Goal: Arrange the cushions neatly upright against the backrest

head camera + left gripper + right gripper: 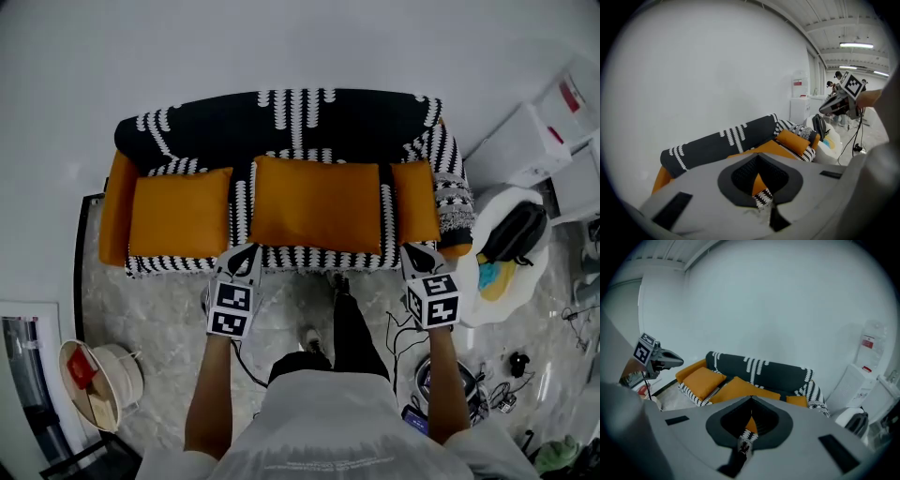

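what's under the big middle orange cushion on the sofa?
The large rectangular orange fabric cushion lies flat on the seat's black-and-white patterned cover, which shows along the cushion's front and side edges. Anything directly beneath the cushion is covered by it.

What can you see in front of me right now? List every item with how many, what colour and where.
sofa: one, black-and-white patterned cover over orange, against the wall
cushions: three, orange, lying flat side by side on the seat
round table: one, white, right of the sofa
bag: one, black, on the round table
cabinets: at least two, white, far right
basket: one, white, on the floor at lower left, red item inside
cables: several, dark, on the floor at lower right
left gripper: one, grey with marker cube, shut and empty, at the seat's front edge
right gripper: one, same look, shut and empty, at the seat's front edge
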### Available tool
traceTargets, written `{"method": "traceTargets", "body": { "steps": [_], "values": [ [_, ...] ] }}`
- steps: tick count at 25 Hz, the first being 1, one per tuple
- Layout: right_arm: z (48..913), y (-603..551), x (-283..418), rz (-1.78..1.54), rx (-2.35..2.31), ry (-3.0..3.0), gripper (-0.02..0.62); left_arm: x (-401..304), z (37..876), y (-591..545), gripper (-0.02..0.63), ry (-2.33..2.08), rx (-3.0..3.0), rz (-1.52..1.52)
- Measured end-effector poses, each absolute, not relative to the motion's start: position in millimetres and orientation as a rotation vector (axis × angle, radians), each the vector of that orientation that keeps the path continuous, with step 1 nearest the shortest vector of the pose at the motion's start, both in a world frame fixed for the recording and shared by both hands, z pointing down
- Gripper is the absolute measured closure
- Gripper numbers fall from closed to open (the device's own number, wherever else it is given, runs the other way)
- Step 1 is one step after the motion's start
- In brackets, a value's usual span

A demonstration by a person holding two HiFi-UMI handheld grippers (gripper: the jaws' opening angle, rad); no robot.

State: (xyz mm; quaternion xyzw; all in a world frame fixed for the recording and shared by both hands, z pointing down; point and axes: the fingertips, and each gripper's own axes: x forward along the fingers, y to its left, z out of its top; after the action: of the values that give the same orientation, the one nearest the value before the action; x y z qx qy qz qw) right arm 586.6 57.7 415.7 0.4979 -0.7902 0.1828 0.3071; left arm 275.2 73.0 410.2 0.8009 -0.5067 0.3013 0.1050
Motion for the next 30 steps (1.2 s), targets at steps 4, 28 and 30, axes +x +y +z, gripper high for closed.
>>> {"method": "traceTargets", "body": {
  "steps": [4, 28, 30],
  "values": [
    [469, 36, 608, 0.544, 1.302, -2.015, 0.594, 268, 451, 53, 0.579, -1.466, 2.297, 0.928],
    [764, 4, 647, 0.798, 1.074, -1.817, 0.492, 214, 720, 15, 0.436, -1.378, 1.941, 1.019],
    [785, 3, 651, 0.824, 1.073, -1.802, 0.492, 206, 741, 15, 0.425, -1.367, 1.911, 1.029]
  ]
}}
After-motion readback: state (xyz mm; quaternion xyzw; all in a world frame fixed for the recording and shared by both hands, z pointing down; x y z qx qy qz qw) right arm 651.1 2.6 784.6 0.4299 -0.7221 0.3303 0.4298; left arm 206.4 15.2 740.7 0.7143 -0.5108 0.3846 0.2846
